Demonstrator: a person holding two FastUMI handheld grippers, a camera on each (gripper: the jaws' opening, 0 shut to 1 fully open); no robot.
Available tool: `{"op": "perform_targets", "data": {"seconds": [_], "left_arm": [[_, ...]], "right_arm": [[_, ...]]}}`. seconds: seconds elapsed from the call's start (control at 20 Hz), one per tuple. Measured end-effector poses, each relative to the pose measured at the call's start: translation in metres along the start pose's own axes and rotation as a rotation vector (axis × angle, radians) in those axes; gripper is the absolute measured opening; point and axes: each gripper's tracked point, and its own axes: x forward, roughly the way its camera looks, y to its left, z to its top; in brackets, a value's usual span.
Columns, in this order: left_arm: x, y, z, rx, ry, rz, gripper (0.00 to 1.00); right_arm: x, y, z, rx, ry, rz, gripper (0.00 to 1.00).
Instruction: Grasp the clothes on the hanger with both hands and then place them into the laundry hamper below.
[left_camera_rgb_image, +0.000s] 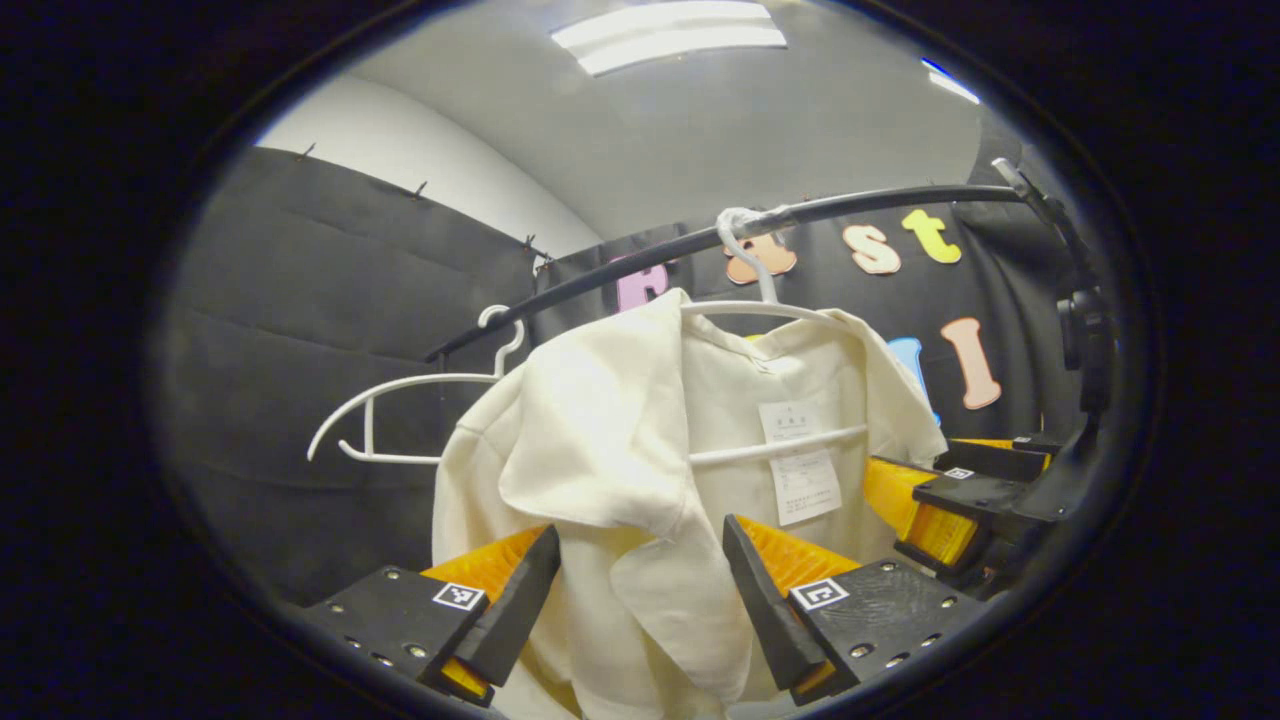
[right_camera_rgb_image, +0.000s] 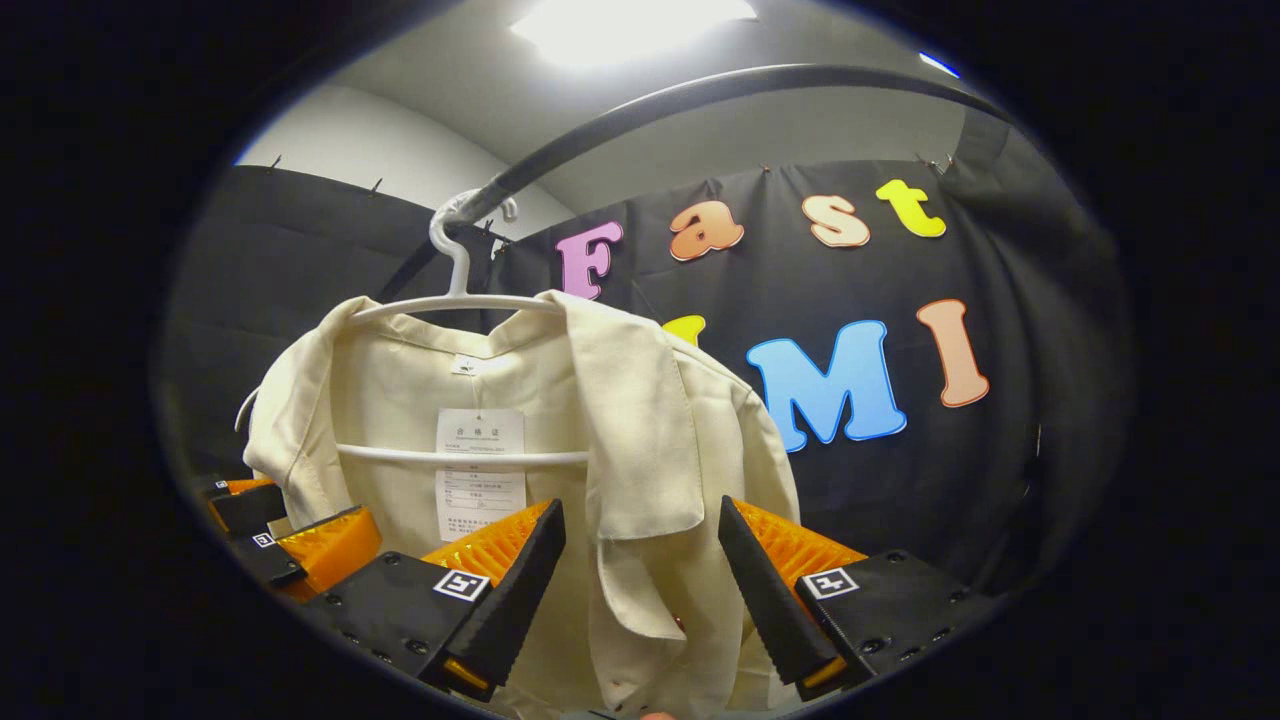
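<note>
A cream shirt (left_camera_rgb_image: 600, 420) hangs on a white hanger (left_camera_rgb_image: 770, 310), whose hook sits over a black rail (left_camera_rgb_image: 880, 200). My left gripper (left_camera_rgb_image: 640, 540) is open, its fingers on either side of the shirt's folded front panel without pressing it. In the right gripper view the same shirt (right_camera_rgb_image: 400, 380) hangs from the hanger (right_camera_rgb_image: 450, 303). My right gripper (right_camera_rgb_image: 640, 515) is open too, with the other front panel hanging loosely between its fingers. Each gripper appears at the edge of the other's view: the right gripper (left_camera_rgb_image: 905, 510) and the left gripper (right_camera_rgb_image: 275, 535).
An empty white hanger (left_camera_rgb_image: 400, 385) hangs on the rail to the left of the shirt. The rail (right_camera_rgb_image: 700, 90) curves overhead. A black stand (left_camera_rgb_image: 1085, 340) rises at the right. Black cloth walls close in behind.
</note>
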Motion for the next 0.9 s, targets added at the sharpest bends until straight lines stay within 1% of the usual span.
{"op": "perform_targets", "data": {"seconds": [0.1, 0.15, 0.2, 0.3, 0.35, 0.4, 0.45, 0.5, 0.55, 0.6, 0.65, 0.7, 0.75, 0.8, 0.85, 0.9], "left_arm": [[0.008, -0.001, -0.003, 0.023, 0.015, 0.02, 0.94], [0.01, 0.0, -0.004, 0.032, 0.019, 0.032, 0.93], [0.013, 0.001, -0.004, 0.033, 0.019, 0.041, 0.94], [0.014, 0.007, -0.005, 0.031, 0.019, 0.071, 0.93], [0.016, 0.006, -0.006, 0.03, 0.026, 0.075, 0.93], [0.016, 0.008, -0.003, 0.04, 0.027, 0.096, 0.93], [0.021, 0.012, -0.004, 0.053, 0.029, 0.121, 0.77], [0.022, 0.015, -0.006, 0.058, 0.033, 0.125, 0.6], [0.023, 0.014, -0.005, 0.056, 0.037, 0.114, 0.53], [0.024, 0.01, -0.004, 0.053, 0.038, 0.084, 0.51], [0.022, 0.014, -0.001, 0.056, 0.029, 0.099, 0.51], [0.023, 0.022, 0.0, 0.043, 0.022, 0.105, 0.2], [0.021, 0.024, 0.0, 0.021, 0.016, 0.1, 0.15], [0.02, 0.022, 0.0, 0.007, 0.014, 0.085, 0.07], [0.018, 0.021, 0.003, 0.007, 0.012, 0.076, 0.06], [0.014, 0.023, 0.004, 0.019, 0.007, 0.069, 0.07]], "right_arm": [[0.01, -0.002, -0.005, -0.01, 0.016, -0.009, 0.97], [0.014, -0.003, -0.01, -0.022, 0.029, -0.022, 0.97], [0.017, -0.006, -0.014, -0.037, 0.043, -0.038, 0.97], [0.022, -0.009, -0.017, -0.056, 0.055, -0.065, 0.97], [0.026, -0.009, -0.017, -0.059, 0.057, -0.073, 0.98], [0.028, -0.008, -0.018, -0.061, 0.059, -0.073, 0.93], [0.031, -0.009, -0.019, -0.075, 0.064, -0.084, 0.82], [0.032, -0.009, -0.018, -0.098, 0.065, -0.082, 0.57], [0.031, -0.012, -0.013, -0.129, 0.052, -0.102, 0.39], [0.028, -0.012, -0.008, -0.165, 0.024, -0.102, 0.13], [0.024, -0.013, -0.002, -0.198, -0.004, -0.108, 0.11], [0.02, -0.011, 0.004, -0.22, -0.033, -0.102, 0.05], [0.018, -0.013, 0.01, -0.239, -0.059, -0.107, 0.05], [0.017, -0.017, 0.017, -0.257, -0.084, -0.122, 0.05], [0.015, -0.024, 0.024, -0.271, -0.107, -0.138, 0.04], [0.013, -0.028, 0.031, -0.281, -0.13, -0.154, 0.0]]}}
